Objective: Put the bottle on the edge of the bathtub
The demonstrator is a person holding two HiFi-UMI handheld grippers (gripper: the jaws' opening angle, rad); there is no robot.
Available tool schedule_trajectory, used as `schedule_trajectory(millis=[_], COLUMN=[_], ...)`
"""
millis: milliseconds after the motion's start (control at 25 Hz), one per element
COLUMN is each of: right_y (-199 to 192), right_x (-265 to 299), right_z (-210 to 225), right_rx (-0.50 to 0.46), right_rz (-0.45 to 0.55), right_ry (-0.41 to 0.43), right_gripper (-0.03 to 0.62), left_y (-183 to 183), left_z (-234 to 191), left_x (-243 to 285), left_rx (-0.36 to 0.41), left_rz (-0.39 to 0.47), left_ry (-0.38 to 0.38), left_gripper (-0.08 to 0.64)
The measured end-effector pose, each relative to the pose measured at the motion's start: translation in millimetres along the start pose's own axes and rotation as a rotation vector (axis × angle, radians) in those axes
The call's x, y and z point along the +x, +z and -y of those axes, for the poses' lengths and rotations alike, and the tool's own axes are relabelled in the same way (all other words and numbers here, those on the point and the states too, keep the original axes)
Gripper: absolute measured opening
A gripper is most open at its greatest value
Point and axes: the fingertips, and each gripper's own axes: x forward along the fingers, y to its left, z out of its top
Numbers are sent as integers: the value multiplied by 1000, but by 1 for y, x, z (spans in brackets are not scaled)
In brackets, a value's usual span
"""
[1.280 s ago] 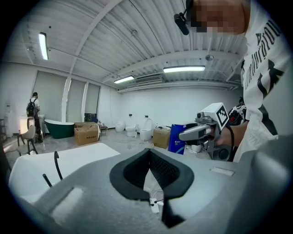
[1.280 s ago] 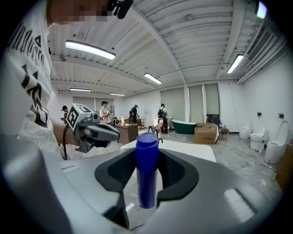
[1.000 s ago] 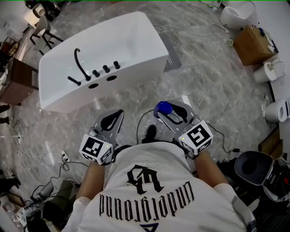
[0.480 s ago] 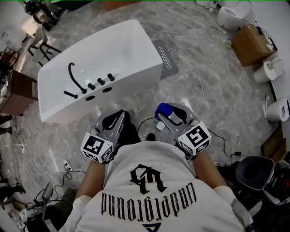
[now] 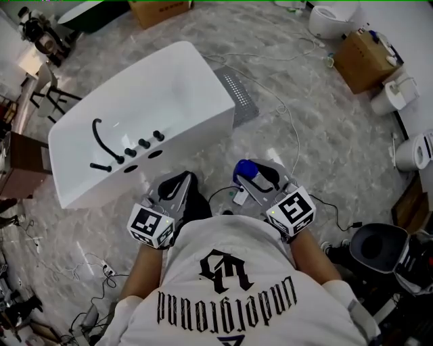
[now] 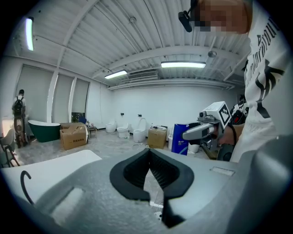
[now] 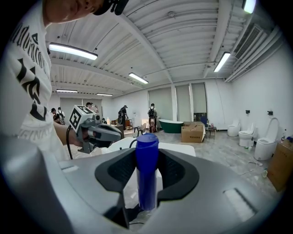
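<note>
Probably a sanitaryware showroom: bathtub (image 5: 183, 88), toilets (image 5: 323, 20).

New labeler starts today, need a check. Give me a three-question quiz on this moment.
1. Multiple choice: what stands between the jaws of the right tool? A) a white cup B) a blue bottle C) nothing
2. True or false: the left tool grips a sponge.
3. Short answer: does the blue bottle rest on the edge of the white bathtub yet?
Key: 1 B. 2 False: its jaws are together with nothing between them. 3 No: the right tool holds it, short of the tub.
</note>
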Motion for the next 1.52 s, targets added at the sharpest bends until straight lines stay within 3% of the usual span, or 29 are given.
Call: schedule_trajectory(millis=[280,1000,1200,1520], right_y=[1,34,26,-20], right_x=[67,287,335,402], right_z=[23,72,86,111], right_rx=[18,50,27,31], right_rz=[-58,-149,-200,-302], right_ry=[15,39,46,63], right_gripper=[150,149,149,149], left_y=[9,-3,-10,-51], left_z=[-62,-278,-321,-375], left_x=[22,49,61,90], left_rx=[-14,-75,-92,-115], left_rz=[-11,-93,-100,-161], left_ry=[-22,-48,-57,-77], left_gripper=[8,8,8,8])
